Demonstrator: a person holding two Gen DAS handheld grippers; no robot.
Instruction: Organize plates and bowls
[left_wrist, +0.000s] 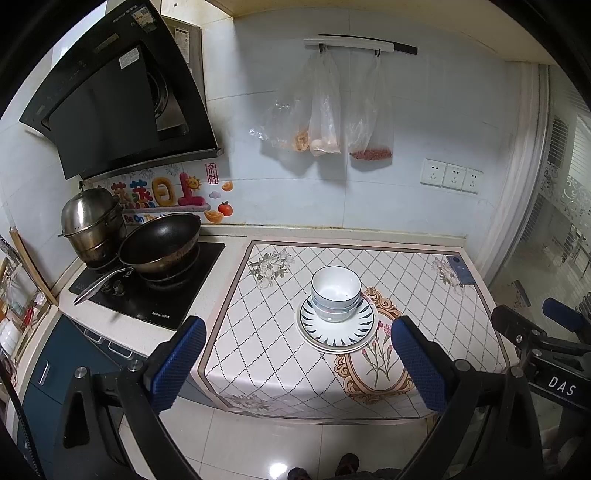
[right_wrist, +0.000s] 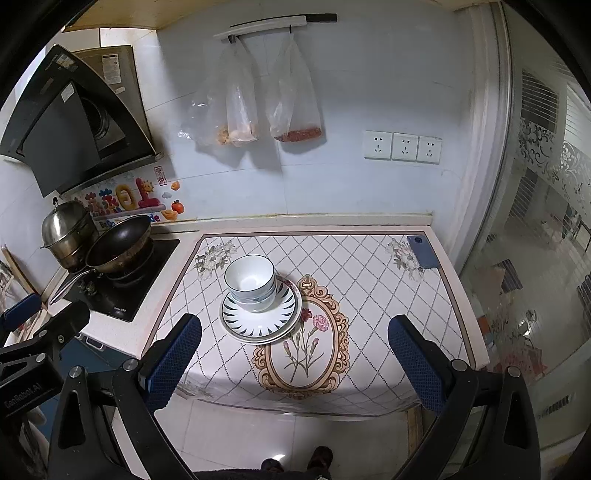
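Blue-padded left gripper fills bottom of frame, jaws spread wide, nothing between them; right gripper likewise released & empty, w/ "DAS" printed on its body at lower right of left-wrist view. Just beyond, frame centre: stacked bowls sit on stacked plates, on floral tablecloth. Blue phone at cloth's far right corner. Upper left: wok & steel steamer pot on hob, range hood above. "Be On" on wall sticker. Three sockets at right.
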